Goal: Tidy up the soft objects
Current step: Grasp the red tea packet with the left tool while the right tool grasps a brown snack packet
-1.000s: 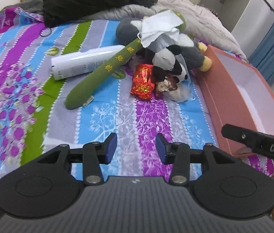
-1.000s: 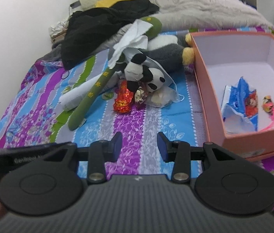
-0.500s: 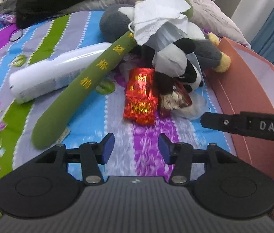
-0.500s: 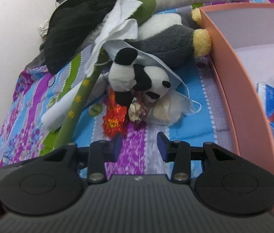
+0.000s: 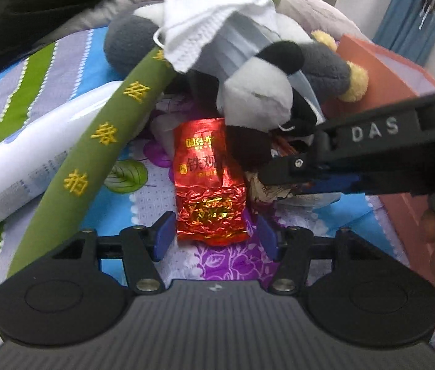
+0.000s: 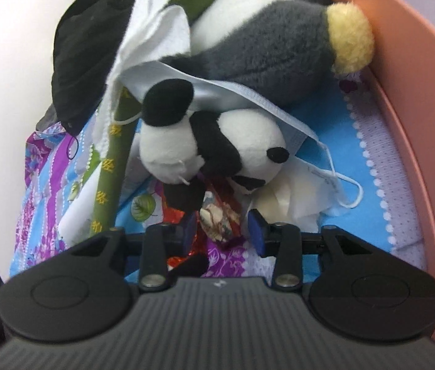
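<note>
Surface and material survey: bed clutter, both wrist views

Red packet (image 5: 209, 185): crinkled foil, glossy, gold print. Panda plush (image 6: 214, 151): short matt pile, black and white; grey plush (image 6: 266, 46) at its 12 o'clock is coarser fleece with a woolly yellow tip. Face mask (image 5: 217, 27): white nonwoven, ribbed texture, matt. Green stick (image 5: 100, 151): smooth matt cloth, yellow embroidery. White tube (image 5: 23, 166): smooth plastic, slight sheen. Bedsheet (image 5: 217, 259): printed woven cloth. Box (image 6: 408, 117): matt salmon card. Left gripper (image 5: 215, 234): matt black plastic, ribbed body, bright metal screws.
</note>
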